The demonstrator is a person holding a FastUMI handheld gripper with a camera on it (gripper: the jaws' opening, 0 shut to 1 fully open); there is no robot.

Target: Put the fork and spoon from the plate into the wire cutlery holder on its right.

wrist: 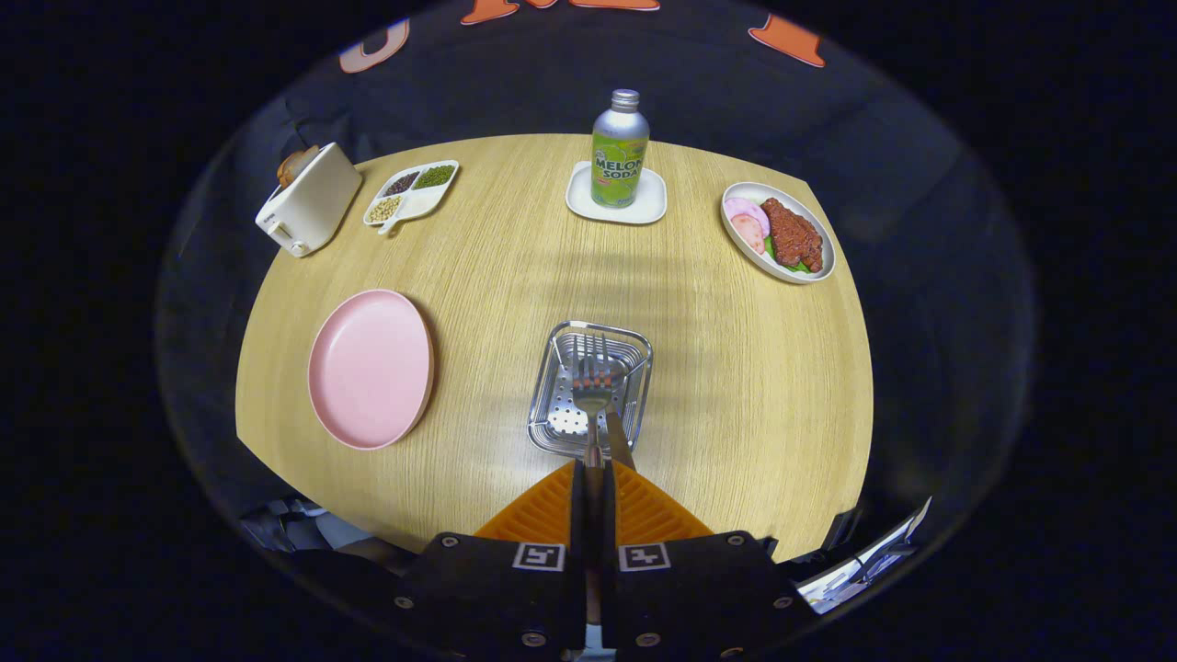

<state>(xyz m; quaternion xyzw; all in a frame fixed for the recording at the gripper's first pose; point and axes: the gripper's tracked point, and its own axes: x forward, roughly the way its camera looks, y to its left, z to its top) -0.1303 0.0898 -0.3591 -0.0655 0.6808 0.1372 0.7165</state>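
Steel is what the claw (594, 478) has between its two fingers: they are closed tight on the handle of the fork (593, 393), and the tines point forward, over the wire cutlery holder (590, 390). The fork head appears above the holder's inside, and it cannot be told if the tines already touch the perforated bottom. A second thin metal piece (618, 439) lies at an angle just beside the fork handle, at the holder's near rim; it may be the spoon's handle, but its bowl is not visible, so this is only a guess. The pink plate (371, 368), to the left of the holder on the wooden counter (736, 386), has nothing on it.

The task seems near its end, with the release of the fork as the step in hand. The risks come from the grip and the shallow basket. The hold is far back on the handle, so the heavy head could swing down or turn when the fingers loosen. If the release happens with the handle past the near rim, the fork could tip backward and slide out on the counter. Lowering too steeply could push the tines through the wires or shove the light holder away. The fork may also strike the metal piece beside it and knock it over the rim.
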